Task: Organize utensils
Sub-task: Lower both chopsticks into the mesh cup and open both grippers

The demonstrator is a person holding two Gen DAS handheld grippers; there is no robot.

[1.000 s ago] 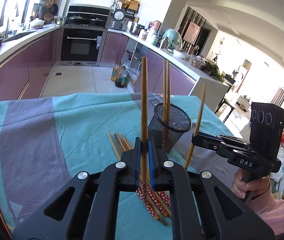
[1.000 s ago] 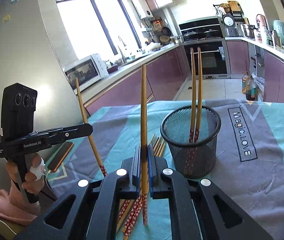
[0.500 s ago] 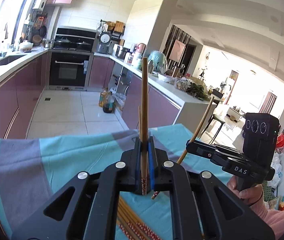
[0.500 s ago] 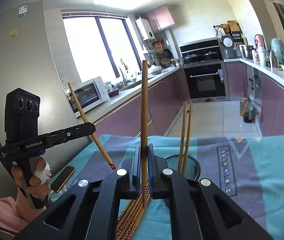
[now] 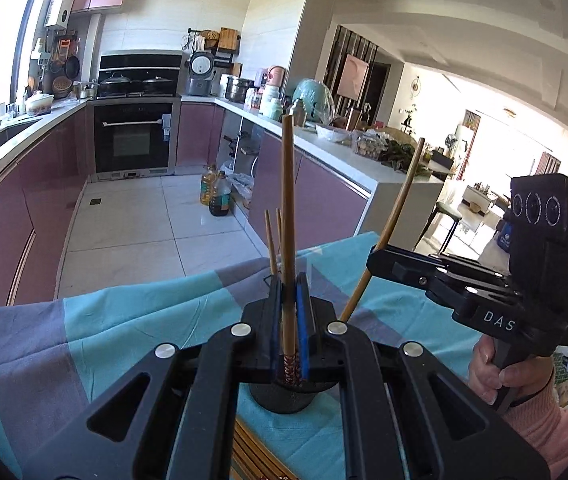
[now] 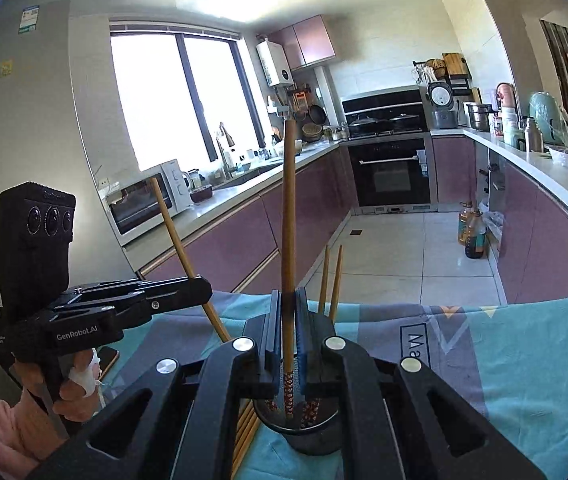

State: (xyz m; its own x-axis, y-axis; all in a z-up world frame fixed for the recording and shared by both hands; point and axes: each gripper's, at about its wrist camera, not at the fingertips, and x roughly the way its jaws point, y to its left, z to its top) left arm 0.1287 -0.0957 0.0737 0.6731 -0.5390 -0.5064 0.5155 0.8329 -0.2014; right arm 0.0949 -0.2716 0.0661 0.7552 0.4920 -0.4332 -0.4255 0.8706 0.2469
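My left gripper (image 5: 289, 320) is shut on a wooden chopstick (image 5: 287, 216) held upright over the black mesh holder (image 5: 284, 398); the patterned tip hangs at the holder's mouth. My right gripper (image 6: 289, 332) is shut on another upright chopstick (image 6: 289, 240), its patterned tip inside the holder (image 6: 304, 436). Two chopsticks (image 6: 331, 276) stand in the holder. The right gripper shows in the left wrist view (image 5: 380, 258), the left gripper in the right wrist view (image 6: 200, 286). Several loose chopsticks (image 5: 252, 460) lie on the cloth below.
The table carries a teal and grey cloth (image 5: 124, 320). A phone (image 6: 106, 358) lies at the table's left edge. Kitchen counters, an oven (image 5: 134, 140) and oil bottles (image 5: 216, 192) on the floor stand beyond the table.
Both grippers have risen and come over the holder, each with its chopstick. The holder now sits directly beneath the fingers, and the chopstick tips have come down to its mouth.
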